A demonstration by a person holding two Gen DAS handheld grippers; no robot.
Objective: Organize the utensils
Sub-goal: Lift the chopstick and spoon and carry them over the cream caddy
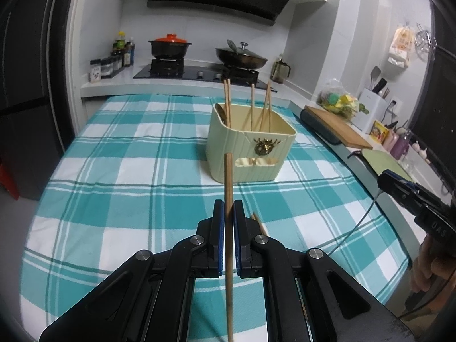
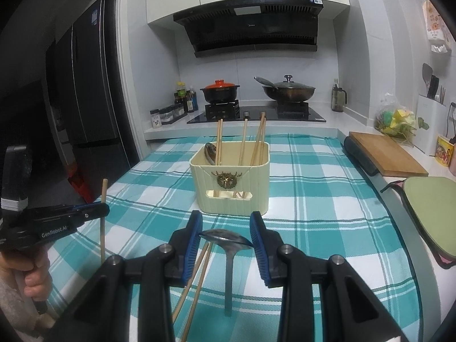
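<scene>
A cream holder (image 2: 229, 188) stands upright near the middle of a table covered with a teal and white checked cloth (image 2: 313, 199). Inside it several wooden chopsticks (image 2: 243, 139) lean against the walls, their tops rising above the rim, and a metal spoon (image 2: 210, 152) rests in its left corner. A small gold emblem is fixed to the holder's near wall.

Nearer than the holder, the left gripper (image 1: 228, 213) has its jaws clamped together on a single chopstick (image 1: 228, 176), which stands almost upright above the cloth. To its right, the right gripper (image 2: 226, 236) grips the bowl of a second spoon (image 2: 226, 239) between its blue pads (image 2: 193, 245), handle hanging down. Two more chopsticks (image 2: 196, 279) lie on the cloth under that gripper.

Beyond the table's far edge is a counter with a black hob (image 2: 256, 115), a black pot with an orange lid (image 2: 220, 91) and a lidded wok (image 2: 287, 89), under a dark extractor hood (image 2: 250, 28). Sauce bottles (image 2: 185, 99) stand at the far left; a wooden board (image 2: 384, 154) lies on the right
</scene>
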